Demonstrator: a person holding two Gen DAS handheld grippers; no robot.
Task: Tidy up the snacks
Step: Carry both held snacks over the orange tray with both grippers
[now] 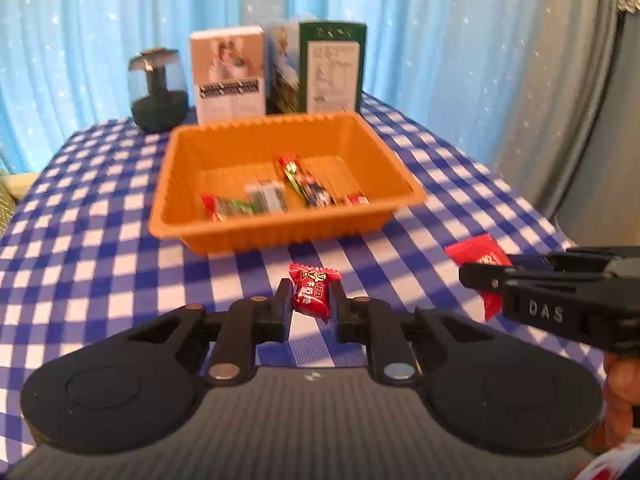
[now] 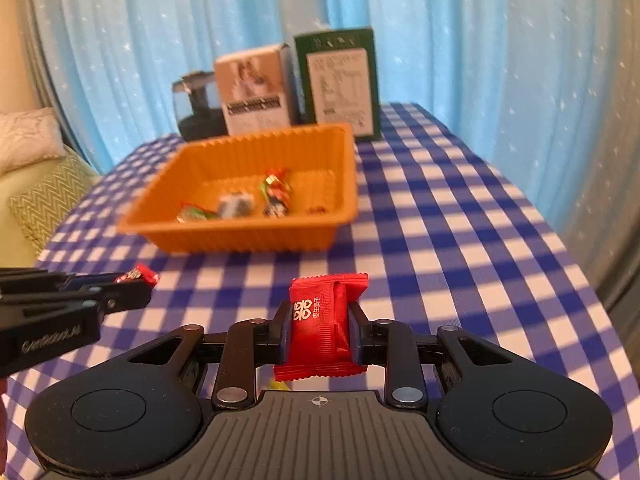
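On blue-check tablecloth: orange tray w/ several wrapped snacks, boxes + dark jar behind. Nearer, above cloth: right gripper clamped on red packet; left gripper pinching small red candy.

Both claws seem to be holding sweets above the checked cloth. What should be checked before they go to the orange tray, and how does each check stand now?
1. Left gripper clamps the small red candy: ok.
2. Right gripper clamps the larger red packet: ok.
3. Both sweets are off the checked tablecloth: ok, as far as the views show.
4. Orange tray has bare floor left for more, beside the wrapped snacks already inside: ok.
5. Way to the tray is free of clutter: ok.
6. Grippers keep apart side by side: ok, but close.
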